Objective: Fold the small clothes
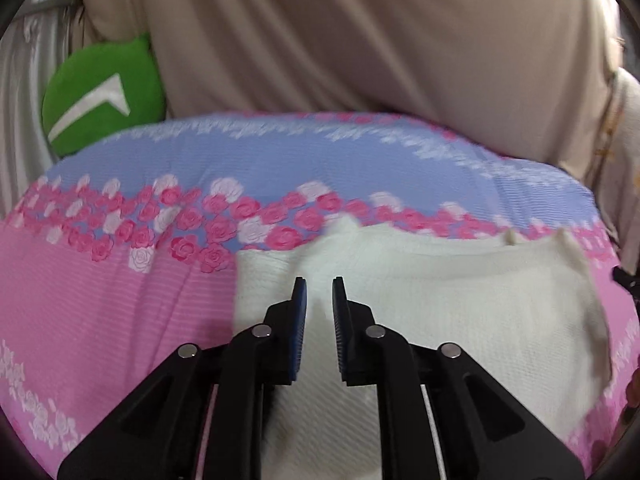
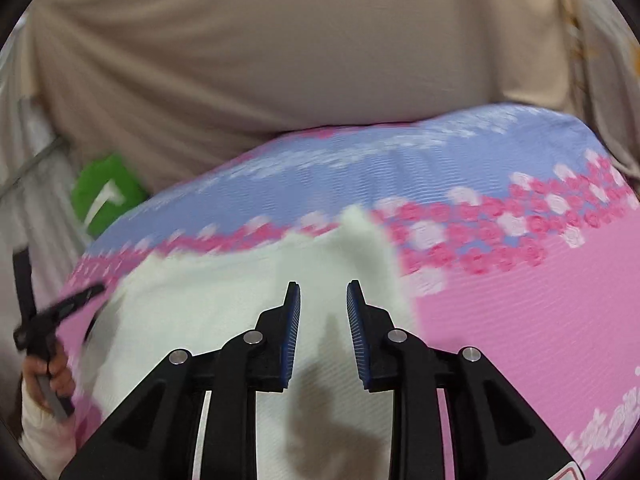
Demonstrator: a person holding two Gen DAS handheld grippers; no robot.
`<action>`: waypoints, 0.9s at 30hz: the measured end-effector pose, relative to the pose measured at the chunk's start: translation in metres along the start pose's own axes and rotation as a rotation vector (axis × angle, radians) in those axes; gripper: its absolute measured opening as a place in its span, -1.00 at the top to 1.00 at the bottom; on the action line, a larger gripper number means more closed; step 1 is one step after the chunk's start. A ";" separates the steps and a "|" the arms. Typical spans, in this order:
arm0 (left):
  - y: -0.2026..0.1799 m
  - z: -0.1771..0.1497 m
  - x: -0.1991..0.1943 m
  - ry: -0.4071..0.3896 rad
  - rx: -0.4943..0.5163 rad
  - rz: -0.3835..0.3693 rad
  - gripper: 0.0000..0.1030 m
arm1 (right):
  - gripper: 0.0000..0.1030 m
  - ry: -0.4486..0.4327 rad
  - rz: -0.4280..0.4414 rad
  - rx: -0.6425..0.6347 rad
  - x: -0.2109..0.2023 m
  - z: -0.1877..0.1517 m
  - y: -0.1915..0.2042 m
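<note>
Both claws, left claw (image 1: 319,280) and right claw (image 2: 323,284), hover parted and empty over the white garment (image 1: 440,300) spread on the floral bed (image 1: 120,320) (folding seemingly just starting), so next comes gripping an edge.

Left gripper (image 1: 319,282): jaws parted by a narrow gap, nothing between them, pointing away from the person.
Right gripper (image 2: 322,284): jaws parted wider, nothing held.
Left hand (image 2: 56,372): wrapped around its gripper's handle, far left.
</note>
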State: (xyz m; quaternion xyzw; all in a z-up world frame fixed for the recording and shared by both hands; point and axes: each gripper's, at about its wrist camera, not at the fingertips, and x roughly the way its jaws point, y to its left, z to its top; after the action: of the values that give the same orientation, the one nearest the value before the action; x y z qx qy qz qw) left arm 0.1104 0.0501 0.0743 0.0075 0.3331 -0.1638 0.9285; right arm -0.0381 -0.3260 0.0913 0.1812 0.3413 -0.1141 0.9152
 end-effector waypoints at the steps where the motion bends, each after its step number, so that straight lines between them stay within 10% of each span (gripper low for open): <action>1: -0.013 -0.005 -0.009 -0.007 0.028 -0.032 0.74 | 0.51 0.019 0.027 -0.040 0.001 -0.009 0.019; 9: -0.106 -0.071 -0.008 0.145 0.204 -0.201 0.69 | 0.52 0.229 0.204 -0.272 0.044 -0.095 0.134; 20: -0.007 -0.109 -0.025 0.185 0.042 -0.033 0.71 | 0.94 0.153 -0.087 0.062 -0.013 -0.111 -0.028; 27: -0.015 -0.116 -0.030 0.168 0.049 0.044 0.71 | 0.95 0.126 -0.134 0.082 -0.021 -0.114 -0.034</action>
State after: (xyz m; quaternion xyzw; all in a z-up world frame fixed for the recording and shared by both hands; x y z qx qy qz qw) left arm 0.0127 0.0592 0.0043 0.0514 0.4055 -0.1503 0.9002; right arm -0.1311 -0.3084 0.0166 0.2022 0.4044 -0.1772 0.8742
